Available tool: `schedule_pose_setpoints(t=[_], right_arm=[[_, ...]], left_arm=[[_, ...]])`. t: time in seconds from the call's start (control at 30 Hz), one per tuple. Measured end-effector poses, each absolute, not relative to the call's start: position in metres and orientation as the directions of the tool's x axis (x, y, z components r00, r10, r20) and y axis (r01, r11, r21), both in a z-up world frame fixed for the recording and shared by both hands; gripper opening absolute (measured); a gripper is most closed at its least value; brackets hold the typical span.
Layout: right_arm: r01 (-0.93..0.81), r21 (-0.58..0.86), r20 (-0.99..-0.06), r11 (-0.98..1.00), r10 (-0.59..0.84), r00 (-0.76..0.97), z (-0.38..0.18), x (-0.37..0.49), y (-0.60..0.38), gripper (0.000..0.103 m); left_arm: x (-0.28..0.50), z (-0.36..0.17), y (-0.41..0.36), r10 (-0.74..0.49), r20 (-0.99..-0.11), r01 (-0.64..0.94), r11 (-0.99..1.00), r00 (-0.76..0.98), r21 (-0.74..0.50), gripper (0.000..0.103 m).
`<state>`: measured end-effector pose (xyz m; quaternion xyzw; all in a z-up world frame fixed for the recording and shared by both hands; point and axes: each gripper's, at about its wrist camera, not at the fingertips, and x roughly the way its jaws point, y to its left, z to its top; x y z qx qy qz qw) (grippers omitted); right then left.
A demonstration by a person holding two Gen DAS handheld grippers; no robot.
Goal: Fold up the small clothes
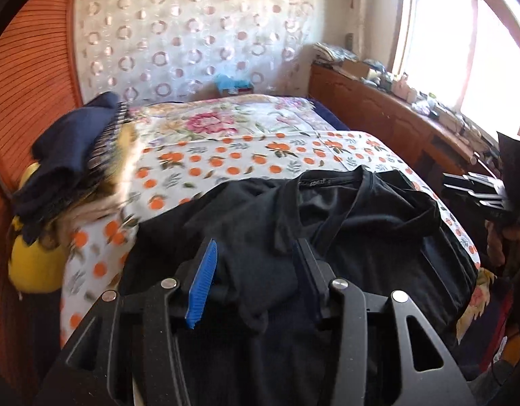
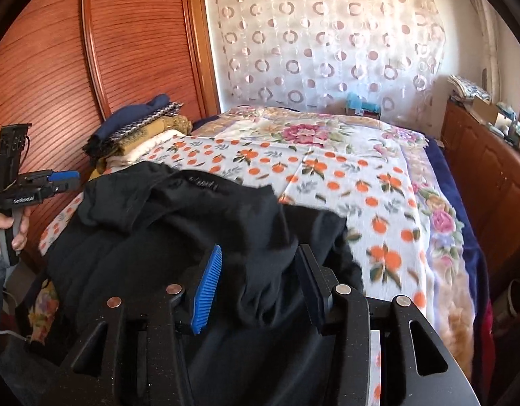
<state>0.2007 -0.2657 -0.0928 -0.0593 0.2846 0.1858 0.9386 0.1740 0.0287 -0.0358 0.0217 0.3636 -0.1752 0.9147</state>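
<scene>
The bed [image 2: 327,182] filled most of the room, spread with a white sheet printed with oranges and, farther back, a floral blanket [image 2: 303,132]. Behind it hung a sheer curtain [image 2: 327,40] dotted with rings. Slatted wooden wardrobe doors [image 2: 57,67] stood along one side; a low wooden cabinet [image 1: 378,108] cluttered with small things ran under the bright window [image 1: 462,50] on the other.

The black shirt [image 1: 344,216] lay rumpled on the near end of the bed, collar up toward the pillows. A stack of folded clothes [image 2: 138,132], navy on top, sat at the bed's edge by the wardrobe.

The left gripper [image 1: 256,280] had its jaws parted, a hump of black cloth lying loose between the blue pads without being pinched. The right gripper [image 2: 260,284] stood the same way, released, with a fold of the shirt slack in the gap.

The window was blown out white, the stack blurred in the left view, and the cabinet clutter too small to name. The shirt's near hem was hidden behind the gripper bodies.
</scene>
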Motion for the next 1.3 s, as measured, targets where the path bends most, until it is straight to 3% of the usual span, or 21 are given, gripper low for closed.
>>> schedule_pose_setpoints(t=[0.27, 0.5, 0.57, 0.63, 0.7, 0.77, 1.07, 1.27, 1.3], right_arm=[[-0.401, 0.029, -0.686, 0.916, 0.309, 0.658, -0.113, 0.284, -0.248, 0.047], [-0.437, 0.089, -0.738, 0.895, 0.354, 0.574, -0.119, 0.319, -0.233, 0.044], [-0.437, 0.077, -0.750, 0.896, 0.341, 0.567, -0.121, 0.323, -0.230, 0.039], [-0.435, 0.074, -0.757, 0.898, 0.334, 0.561, -0.124, 0.325, -0.228, 0.020], [-0.439, 0.071, -0.742, 0.896, 0.341, 0.577, -0.122, 0.321, -0.227, 0.005], [-0.454, 0.065, -0.715, 0.889, 0.359, 0.601, -0.117, 0.313, -0.227, 0.003], [-0.509, 0.091, -0.556, 0.856, 0.467, 0.687, -0.082, 0.212, -0.248, 0.002], [-0.542, 0.064, -0.553, 0.838, 0.482, 0.680, -0.086, 0.175, -0.247, 0.002], [-0.540, 0.048, -0.560, 0.840, 0.470, 0.682, -0.088, 0.173, -0.248, 0.002]], left_arm=[[0.237, -0.050, -0.005, -0.400, -0.707, 0.402, 0.898, 0.583, -0.176, 0.048], [0.277, -0.081, -0.040, -0.382, -0.787, 0.424, 0.889, 0.484, -0.171, 0.047], [0.283, -0.088, -0.046, -0.359, -0.804, 0.421, 0.894, 0.474, -0.151, 0.045], [0.284, -0.092, -0.049, -0.333, -0.813, 0.418, 0.900, 0.478, -0.123, 0.033], [0.282, -0.091, -0.048, -0.308, -0.813, 0.413, 0.906, 0.495, -0.092, 0.011], [0.275, -0.085, -0.046, -0.311, -0.799, 0.418, 0.904, 0.514, -0.083, 0.004], [0.180, -0.020, -0.011, -0.399, -0.665, 0.459, 0.883, 0.631, -0.095, 0.002], [0.170, -0.012, -0.012, -0.394, -0.661, 0.460, 0.884, 0.639, -0.083, 0.003], [0.178, -0.016, -0.015, -0.379, -0.676, 0.456, 0.887, 0.632, -0.071, 0.008]])
